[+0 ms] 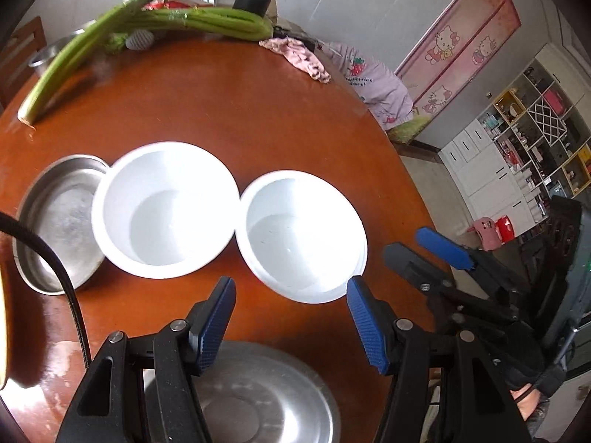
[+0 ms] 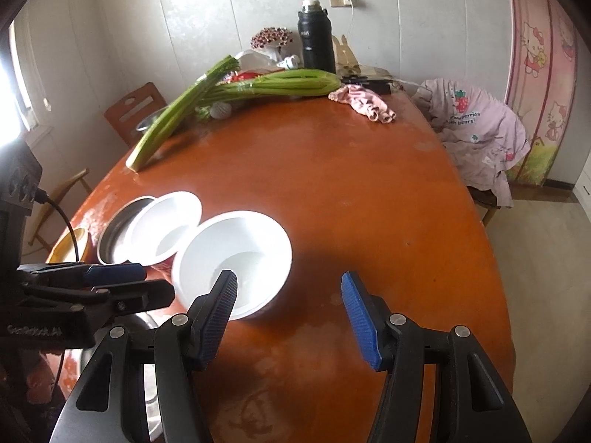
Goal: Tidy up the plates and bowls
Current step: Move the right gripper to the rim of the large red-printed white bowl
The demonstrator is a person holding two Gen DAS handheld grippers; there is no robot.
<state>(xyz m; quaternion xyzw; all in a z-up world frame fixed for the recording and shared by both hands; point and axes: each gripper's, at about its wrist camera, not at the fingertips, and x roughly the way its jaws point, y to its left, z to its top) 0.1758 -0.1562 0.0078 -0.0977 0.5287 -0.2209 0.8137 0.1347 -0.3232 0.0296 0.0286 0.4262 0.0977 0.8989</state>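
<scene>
Two white bowls stand side by side on the round brown table (image 1: 221,118), one on the left (image 1: 166,210) and one on the right (image 1: 301,236). The left bowl overlaps a steel dish (image 1: 55,221). A flat steel plate (image 1: 251,395) lies below my left gripper (image 1: 291,317), which is open and empty, its fingertips hovering by the right bowl's near rim. My right gripper (image 2: 290,306) is open and holds nothing. It hangs just right of the nearer white bowl (image 2: 236,254), with the other white bowl (image 2: 166,229) and the steel dish (image 2: 118,229) behind it. The left gripper (image 2: 159,280) also shows at the left of the right wrist view.
Celery stalks (image 2: 229,92), a black flask (image 2: 316,37) and a pink cloth (image 2: 365,105) lie at the table's far end. A chair draped with lilac clothes (image 2: 480,129) stands on the right. A yellow bowl (image 2: 70,243) sits at the left edge.
</scene>
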